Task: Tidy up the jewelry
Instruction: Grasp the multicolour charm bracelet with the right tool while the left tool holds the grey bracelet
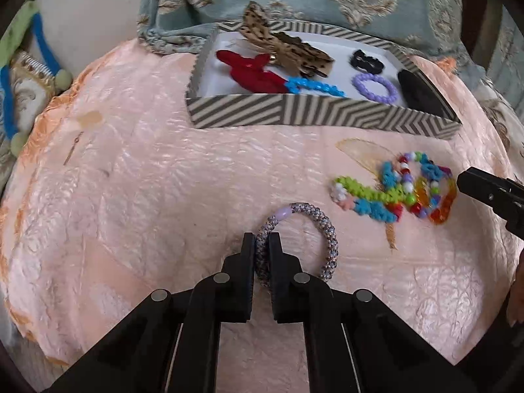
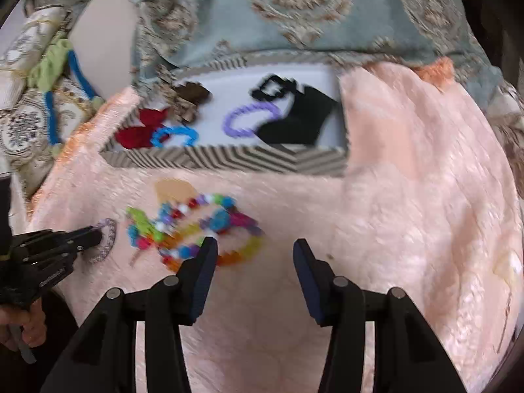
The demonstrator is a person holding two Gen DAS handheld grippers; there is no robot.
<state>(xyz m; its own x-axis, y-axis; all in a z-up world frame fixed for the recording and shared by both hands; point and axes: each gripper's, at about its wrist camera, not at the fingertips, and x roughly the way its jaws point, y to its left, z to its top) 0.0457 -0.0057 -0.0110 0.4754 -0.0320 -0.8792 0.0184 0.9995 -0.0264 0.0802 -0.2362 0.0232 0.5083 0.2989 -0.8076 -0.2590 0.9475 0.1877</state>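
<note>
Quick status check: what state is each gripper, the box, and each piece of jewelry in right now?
Left gripper: shut on the grey bracelet, which lies on the pink cloth.
Right gripper: open, holding nothing.
Box: open, no lid on it.
Bead pile: loose on the cloth, outside the box.
Purple bracelet: in the box.
Blue bracelet: in the box.

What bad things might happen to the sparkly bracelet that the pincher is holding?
1. The left gripper pinches only one thin side of the beaded bracelet, so the bracelet might slip out or swing on the way to the striped box.
2. The open right gripper hangs right by the colourful bead pile and could knock or snag it.
</note>
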